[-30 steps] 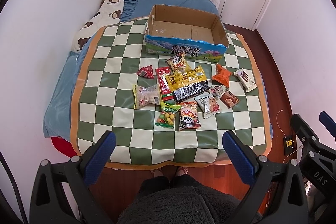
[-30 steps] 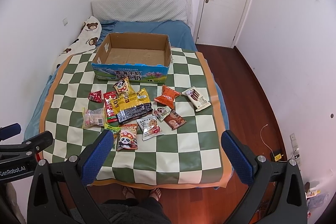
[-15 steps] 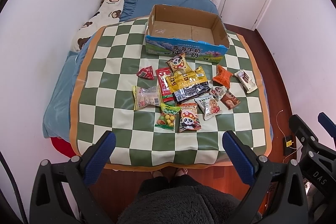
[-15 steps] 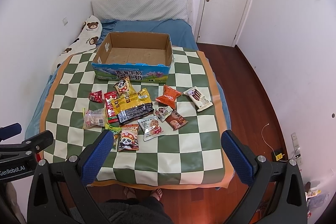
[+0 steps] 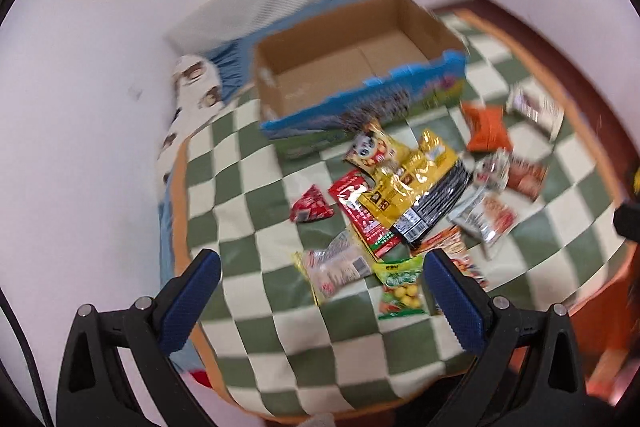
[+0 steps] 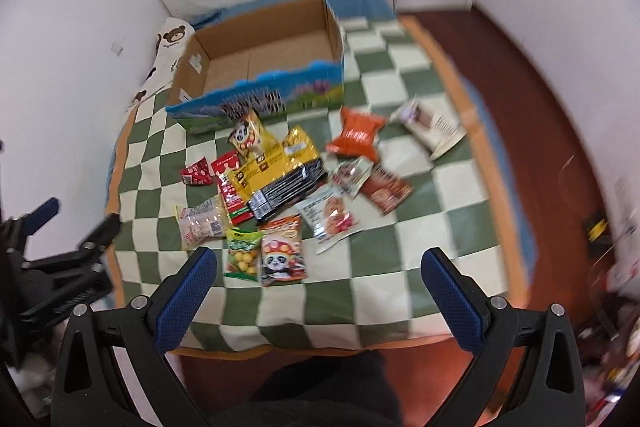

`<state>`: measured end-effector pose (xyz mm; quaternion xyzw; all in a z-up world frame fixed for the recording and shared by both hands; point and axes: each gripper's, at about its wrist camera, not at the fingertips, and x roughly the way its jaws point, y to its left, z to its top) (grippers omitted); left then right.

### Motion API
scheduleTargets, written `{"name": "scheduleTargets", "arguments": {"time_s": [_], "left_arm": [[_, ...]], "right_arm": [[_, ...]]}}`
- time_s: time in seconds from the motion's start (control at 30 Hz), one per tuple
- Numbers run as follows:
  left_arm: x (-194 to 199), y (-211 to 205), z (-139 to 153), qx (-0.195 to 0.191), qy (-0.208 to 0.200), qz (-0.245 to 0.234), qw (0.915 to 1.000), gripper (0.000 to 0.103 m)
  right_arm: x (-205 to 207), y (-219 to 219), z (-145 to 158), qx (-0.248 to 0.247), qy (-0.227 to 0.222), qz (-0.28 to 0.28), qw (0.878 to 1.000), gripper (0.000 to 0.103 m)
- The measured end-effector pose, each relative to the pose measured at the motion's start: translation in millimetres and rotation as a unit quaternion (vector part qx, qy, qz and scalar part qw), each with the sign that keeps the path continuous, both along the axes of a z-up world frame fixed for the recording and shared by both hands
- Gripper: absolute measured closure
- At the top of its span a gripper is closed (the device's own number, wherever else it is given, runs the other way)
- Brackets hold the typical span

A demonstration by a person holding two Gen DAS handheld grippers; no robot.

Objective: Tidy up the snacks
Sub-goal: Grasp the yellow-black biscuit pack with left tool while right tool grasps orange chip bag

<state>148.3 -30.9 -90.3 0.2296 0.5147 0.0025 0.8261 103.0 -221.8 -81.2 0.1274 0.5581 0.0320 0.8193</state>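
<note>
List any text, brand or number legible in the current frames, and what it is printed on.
None can be read with confidence.
Cardboard box: large dark characters on the blue front panel, blurred by motion.
Snack packets: print on the yellow packet and barcode labels on the black packet too small and smeared.
Pillow with bear print: small wording under a bear, illegible.

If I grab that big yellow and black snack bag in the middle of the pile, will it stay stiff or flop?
The yellow and black snack bag looks like thin glossy film, so it will probably sag and may slip between the pads. It overlaps the red packet, which could drag along. Both grippers are open and empty; pinching an edge seam seems safest.
</note>
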Motion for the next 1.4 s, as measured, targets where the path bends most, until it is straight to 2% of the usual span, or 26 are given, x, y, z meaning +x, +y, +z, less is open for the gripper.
{"name": "scheduleTargets", "arguments": {"time_s": [0.1,0.27,0.4,0.53,0.73,0.77,0.83,0.87,0.9,1.03,1.1,1.17,1.23,1.3,1.37,1.4], "left_arm": [[27,-14,-40,0.028,0.038,-0.048,0.9977,0.0],[65,-51,-103,0.074,0.085,-0.125,0.9858,0.0],[91,-74,-147,0.092,0.137,-0.17,0.9716,0.0],[114,-95,-184,0.116,0.172,-0.206,0.9562,0.0],[128,-122,-236,0.146,0.236,-0.259,0.9253,0.0],[129,-124,-246,0.15,0.246,-0.26,0.9216,0.0],[131,-126,-258,0.153,0.247,-0.263,0.92,0.004],[133,-125,-261,0.145,0.248,-0.257,0.9225,0.011],[135,-124,-263,0.132,0.247,-0.245,0.9283,0.013],[144,-114,-256,0.072,0.228,-0.185,0.9532,0.014],[149,-102,-251,0.038,0.228,-0.137,0.9631,0.014],[154,-88,-246,-0.009,0.234,-0.076,0.9692,0.014],[157,-71,-240,-0.064,0.235,-0.007,0.9698,0.014],[157,-55,-236,-0.108,0.23,0.053,0.9658,0.014],[154,-36,-235,-0.142,0.223,0.119,0.9569,0.014],[153,-25,-236,-0.16,0.221,0.153,0.9499,0.014]], "right_arm": [[28,-10,-42,-0.002,0.029,-0.008,1.0,0.0],[67,-31,-101,-0.008,0.074,-0.009,0.997,0.0],[95,-44,-133,-0.021,0.095,-0.002,0.995,0.0],[112,-52,-159,-0.021,0.122,0.0,0.992,0.0],[127,-46,-187,-0.04,0.145,0.041,0.988,0.0],[129,-44,-189,-0.043,0.147,0.049,0.987,0.0],[134,-42,-195,-0.052,0.151,0.065,0.985,0.0],[136,-41,-197,-0.057,0.151,0.072,0.984,0.0],[139,-41,-199,-0.065,0.152,0.078,0.983,0.0],[147,-47,-204,-0.07,0.154,0.078,0.982,0.0],[151,-53,-203,-0.058,0.155,0.065,0.984,0.0],[157,-60,-202,-0.038,0.154,0.047,0.986,0.0],[163,-68,-200,-0.013,0.152,0.023,0.988,0.0],[174,-73,-199,0.01,0.151,0.002,0.988,0.0],[185,-78,-198,0.035,0.148,-0.021,0.988,0.0],[192,-79,-197,0.048,0.146,-0.032,0.988,0.0]]}}
